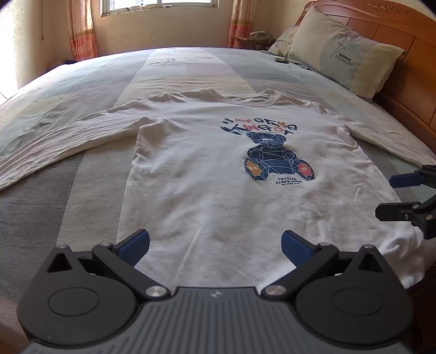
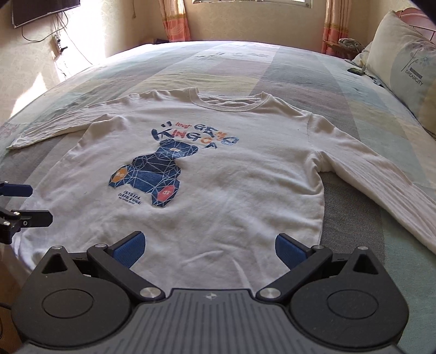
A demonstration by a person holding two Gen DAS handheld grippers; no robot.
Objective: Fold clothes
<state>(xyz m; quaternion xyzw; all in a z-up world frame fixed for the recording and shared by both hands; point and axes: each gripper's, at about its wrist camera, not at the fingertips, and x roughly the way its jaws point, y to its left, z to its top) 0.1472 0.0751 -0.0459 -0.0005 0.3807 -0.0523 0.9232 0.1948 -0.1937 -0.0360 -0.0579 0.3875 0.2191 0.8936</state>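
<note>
A white shirt with long sleeves lies flat on a big bed, front side up. A blue bear is printed on its chest, with colored letters just above it. The neck of the shirt points to 12 o'clock, away from the cameras. One sleeve stretches out toward 9 o'clock in the left wrist view. The other sleeve runs down toward 4 o'clock in the right wrist view.

The left gripper hangs over the bottom edge of the shirt at 6 o'clock. Its two blue fingers are wide apart and hold nothing. The right gripper sits over the bottom edge too, its fingers also spread wide with nothing between them.

A pillow leans on the wooden headboard at 2 o'clock. A window with curtains is at 12 o'clock.
</note>
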